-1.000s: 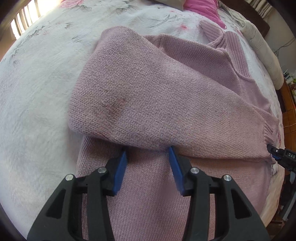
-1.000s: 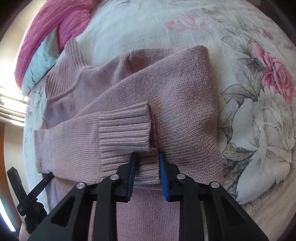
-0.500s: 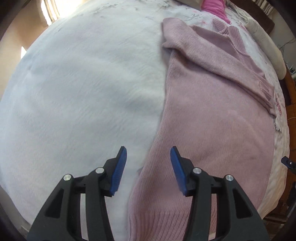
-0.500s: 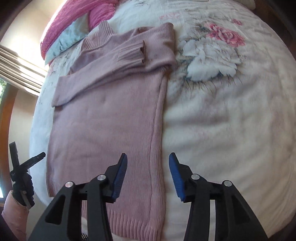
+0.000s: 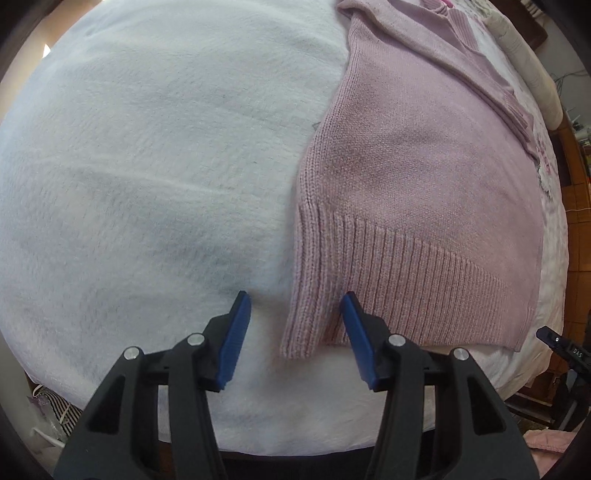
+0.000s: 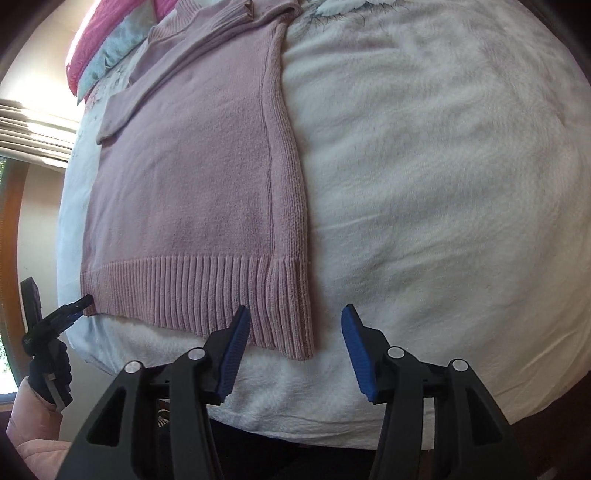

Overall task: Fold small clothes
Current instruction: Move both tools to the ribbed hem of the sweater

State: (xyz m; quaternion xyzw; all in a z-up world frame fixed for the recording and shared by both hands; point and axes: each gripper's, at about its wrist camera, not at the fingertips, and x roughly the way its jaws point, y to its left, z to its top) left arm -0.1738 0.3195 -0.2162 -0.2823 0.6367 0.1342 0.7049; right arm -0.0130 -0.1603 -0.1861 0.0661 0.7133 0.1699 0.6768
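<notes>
While both grippers sit low at the near edge of the bed, entries as follows.

Left gripper (image 5: 295, 321): jaws apart, nothing held; blue pads straddle the sweater's near left hem corner, which lies between them. Contact with the knit cannot be told.

Right gripper (image 6: 295, 332): jaws apart, nothing held; near right hem corner lies between the pads, closer to the left pad.

Hand pose: in the right wrist view a dark-gloved hand (image 6: 50, 365) with a pink sleeve (image 6: 33, 424) holds the left gripper at the sweater's far hem corner, tip just beside the knit.

Sweater (image 5: 424, 177): pink knit, flat on the white fleece bedspread (image 5: 147, 166), hem toward the cameras. Ribbed hem band (image 6: 192, 291) runs along the near edge. Both sleeves are folded across the chest at the far end.

Left view only: tip of the right gripper at the frame's right edge; striped fabric (image 5: 55, 402) below the bed edge.

Right view only: floral print on the bedspread, pink pillow (image 6: 110, 33) beyond the collar, window blinds (image 6: 33, 133) at left.
</notes>
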